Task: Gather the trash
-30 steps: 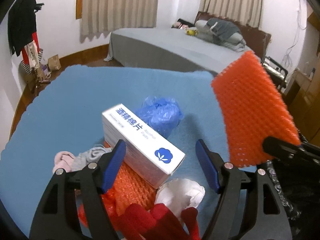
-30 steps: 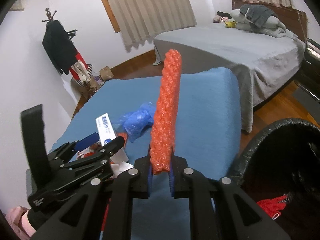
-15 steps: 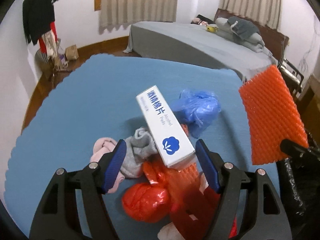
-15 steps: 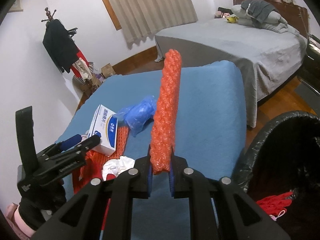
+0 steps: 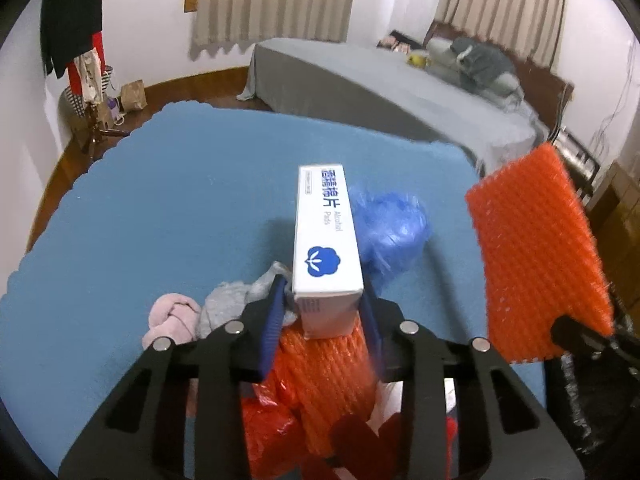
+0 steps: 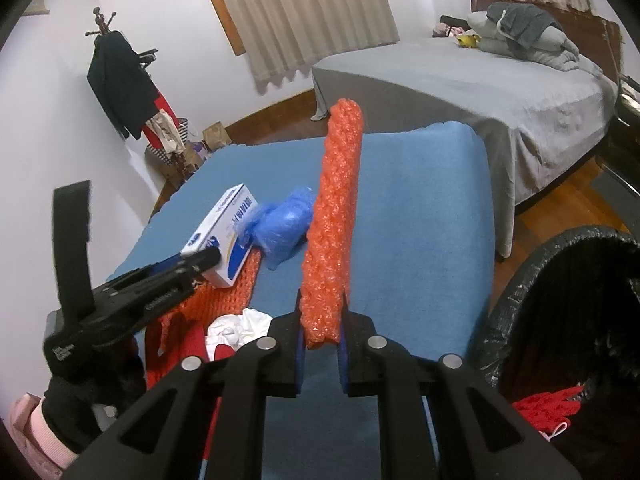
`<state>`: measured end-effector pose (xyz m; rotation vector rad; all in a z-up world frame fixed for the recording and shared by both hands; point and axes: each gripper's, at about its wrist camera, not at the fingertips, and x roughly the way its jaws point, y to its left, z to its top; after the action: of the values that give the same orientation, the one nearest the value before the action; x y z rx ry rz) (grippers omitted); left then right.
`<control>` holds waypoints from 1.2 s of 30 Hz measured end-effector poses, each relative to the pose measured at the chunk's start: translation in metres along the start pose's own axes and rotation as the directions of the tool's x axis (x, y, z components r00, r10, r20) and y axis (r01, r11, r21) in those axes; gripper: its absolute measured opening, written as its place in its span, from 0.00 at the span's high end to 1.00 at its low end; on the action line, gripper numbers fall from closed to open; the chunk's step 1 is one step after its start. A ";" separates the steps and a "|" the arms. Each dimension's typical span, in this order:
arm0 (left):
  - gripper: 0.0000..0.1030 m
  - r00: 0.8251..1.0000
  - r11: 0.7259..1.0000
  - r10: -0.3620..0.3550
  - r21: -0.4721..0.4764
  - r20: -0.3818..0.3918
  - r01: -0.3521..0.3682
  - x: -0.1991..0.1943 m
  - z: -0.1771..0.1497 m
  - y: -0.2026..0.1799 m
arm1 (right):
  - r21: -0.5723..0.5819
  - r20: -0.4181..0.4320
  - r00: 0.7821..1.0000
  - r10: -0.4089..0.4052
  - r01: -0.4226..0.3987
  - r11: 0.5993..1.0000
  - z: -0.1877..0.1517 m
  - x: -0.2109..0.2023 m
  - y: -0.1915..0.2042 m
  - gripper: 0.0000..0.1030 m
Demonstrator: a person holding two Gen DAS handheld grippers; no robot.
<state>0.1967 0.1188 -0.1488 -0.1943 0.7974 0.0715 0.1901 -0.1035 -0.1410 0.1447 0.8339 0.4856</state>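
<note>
- My left gripper [image 5: 322, 312] has just been closing and now grasps the alcohol pads box [image 5: 326, 240] at its near end only; the box may pivot out.
- My right gripper [image 6: 322, 332] clenches the orange foam net [image 6: 334, 216] beside the black trash bin [image 6: 520, 280]; the net may miss the bin's rim.

You're in home bedroom: grey-sheeted bed [image 5: 392, 92] far right, curtained windows [image 5: 272, 0] behind, coat stand [image 6: 120, 80] far left, wooden floor.
</note>
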 end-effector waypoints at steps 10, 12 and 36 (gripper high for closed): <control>0.67 0.993 1.000 -0.023 0.006 0.119 0.022 -0.049 0.002 0.005 | -0.011 0.030 0.999 0.021 -0.020 1.000 0.002 -0.015 0.005 0.88; 0.67 0.988 1.000 -0.029 0.010 0.150 0.028 -0.062 0.007 0.005 | -0.014 0.039 0.999 0.025 -0.025 1.000 0.004 -0.020 0.006 0.88; 0.67 0.950 0.966 -0.226 0.179 0.218 0.188 -0.123 -0.012 -0.091 | 0.062 0.120 0.990 -0.073 0.066 0.996 -0.008 -0.102 -0.039 0.88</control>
<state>0.1150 0.0279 -0.0553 -0.1170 0.5378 -0.1648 0.1404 -0.1865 -0.0893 0.1960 0.7303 0.3834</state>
